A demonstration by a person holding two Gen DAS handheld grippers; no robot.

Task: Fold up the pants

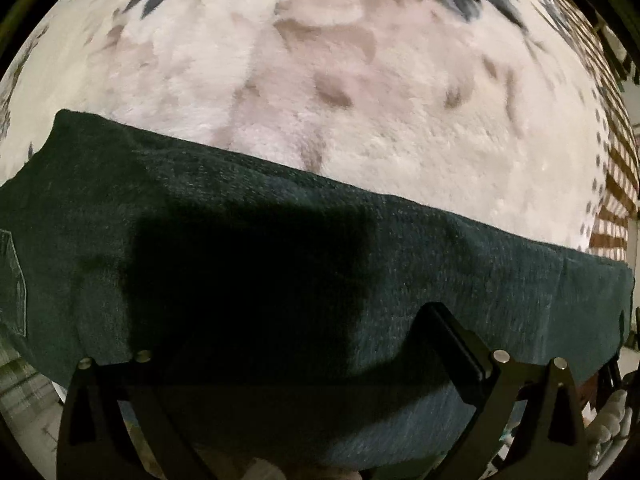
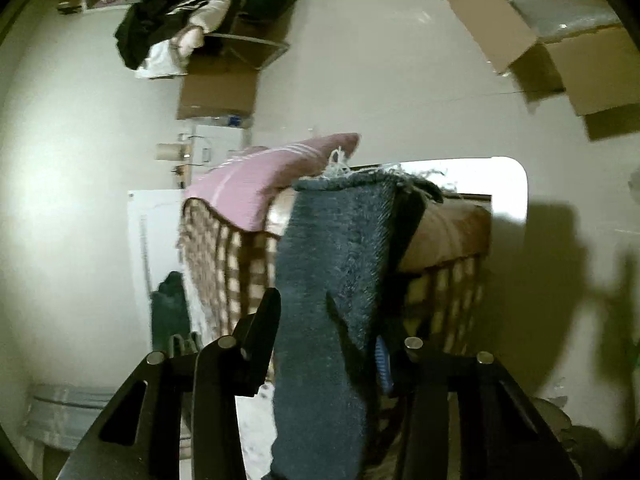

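In the left wrist view the pants (image 1: 280,248), of dark blue denim, lie as a long band across the lower half of the picture. The long axis runs from the left edge to the right edge, a little lower on the right. The far edge is straight against a cream plush blanket (image 1: 360,100) with grey and blue leaf prints. A stitched pocket (image 1: 14,280) shows at the far left end. The left gripper (image 1: 296,344) has its fingers spread wide. The right finger (image 1: 456,340) rests over the cloth; the left one is lost in dark shadow, so I cannot tell if it touches.

In the right wrist view a pant leg (image 2: 336,280) stands upright in the middle, with a frayed hem (image 2: 360,174) at the top. The right gripper (image 2: 332,320) is pinching this cloth: the left finger (image 2: 260,332) lies against one side, the other side is hidden by the fabric.

Behind is a bed (image 2: 440,236) with a checked cover and a pink pillow (image 2: 260,184). An open cardboard box (image 2: 560,48) at the upper right holds clear plastic wrap (image 2: 560,12). At the upper left, a pile of clothes (image 2: 168,28) lies beside another cardboard box (image 2: 218,92).
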